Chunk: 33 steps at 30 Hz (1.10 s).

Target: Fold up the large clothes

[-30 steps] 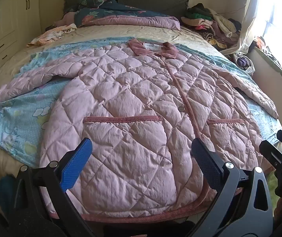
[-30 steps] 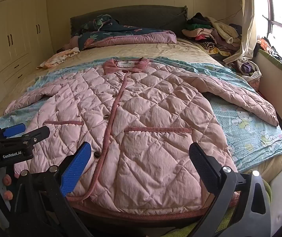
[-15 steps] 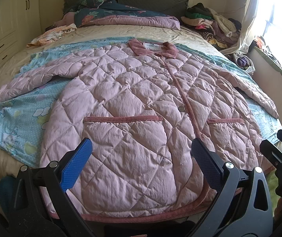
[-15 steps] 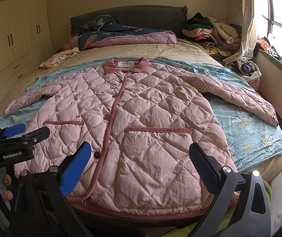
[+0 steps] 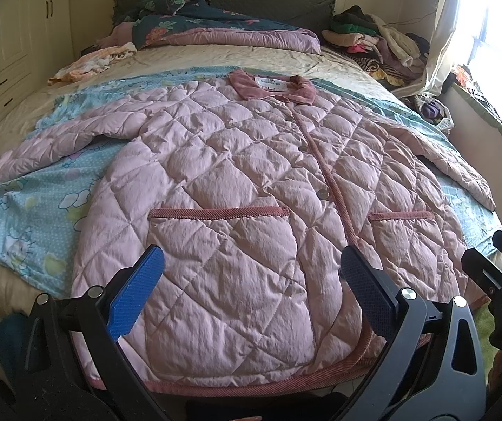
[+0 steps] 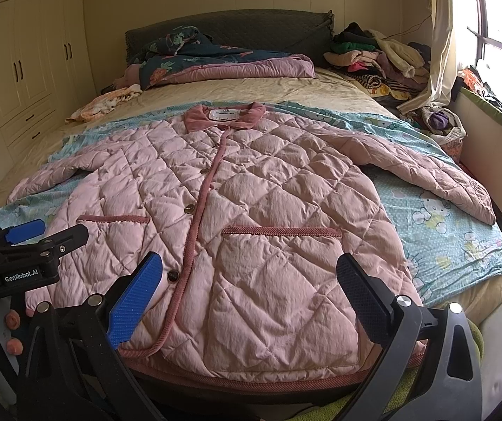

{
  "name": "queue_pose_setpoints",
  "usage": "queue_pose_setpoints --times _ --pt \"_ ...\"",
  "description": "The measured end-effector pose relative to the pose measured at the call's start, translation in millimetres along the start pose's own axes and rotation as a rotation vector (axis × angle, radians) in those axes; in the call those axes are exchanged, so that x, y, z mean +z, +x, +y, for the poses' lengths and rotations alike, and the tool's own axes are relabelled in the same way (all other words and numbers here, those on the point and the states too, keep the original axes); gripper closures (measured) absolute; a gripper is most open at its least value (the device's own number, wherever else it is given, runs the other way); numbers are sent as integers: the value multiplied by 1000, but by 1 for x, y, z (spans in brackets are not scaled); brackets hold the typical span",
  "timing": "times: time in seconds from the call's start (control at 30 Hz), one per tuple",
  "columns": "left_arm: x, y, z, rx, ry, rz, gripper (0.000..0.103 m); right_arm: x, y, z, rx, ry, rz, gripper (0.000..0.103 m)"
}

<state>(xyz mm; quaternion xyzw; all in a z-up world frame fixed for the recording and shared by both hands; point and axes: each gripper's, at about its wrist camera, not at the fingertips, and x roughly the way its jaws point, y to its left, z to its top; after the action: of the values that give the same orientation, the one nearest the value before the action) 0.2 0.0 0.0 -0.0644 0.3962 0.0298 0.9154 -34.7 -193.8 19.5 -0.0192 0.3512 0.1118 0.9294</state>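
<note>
A large pink quilted jacket (image 5: 237, 182) (image 6: 251, 203) lies flat and buttoned on the bed, front up, collar away from me, both sleeves spread out to the sides. Its hem hangs at the near edge of the bed. My left gripper (image 5: 251, 287) hovers open over the hem's left half, nothing between its blue-padded fingers. My right gripper (image 6: 247, 291) stands open above the right pocket area, also holding nothing. In the right wrist view the left gripper (image 6: 30, 242) shows at the left edge; in the left wrist view the right gripper (image 5: 496, 270) shows at the right edge.
A light blue cartoon sheet (image 6: 451, 231) lies under the jacket on the beige bed (image 6: 286, 94). Folded quilts (image 5: 223, 31) and a clothes pile (image 5: 377, 45) sit near the headboard. Cream wardrobes (image 6: 30, 70) stand left, a window and curtain (image 6: 440, 35) right.
</note>
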Motion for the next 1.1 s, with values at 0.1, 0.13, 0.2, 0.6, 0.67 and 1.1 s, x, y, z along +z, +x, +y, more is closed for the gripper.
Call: queue_pose_setpoints --times 0.1,0.13,0.2,0.6,0.67,1.1 --pt "0 0 0 0 0 1 8 0 0 0 1 0 0 4" --pt "0 0 0 0 0 0 8 0 0 0 1 0 0 4" --pt "0 0 0 0 0 1 8 0 0 0 1 0 0 4" --pt "0 0 0 -1 1 0 8 0 1 0 1 1 1 4" --pt "0 0 0 -2 0 -1 8 1 1 -2 2 1 2 4" --pt "20 14 4 6 -20 7 8 22 13 -6 -12 12 2 4"
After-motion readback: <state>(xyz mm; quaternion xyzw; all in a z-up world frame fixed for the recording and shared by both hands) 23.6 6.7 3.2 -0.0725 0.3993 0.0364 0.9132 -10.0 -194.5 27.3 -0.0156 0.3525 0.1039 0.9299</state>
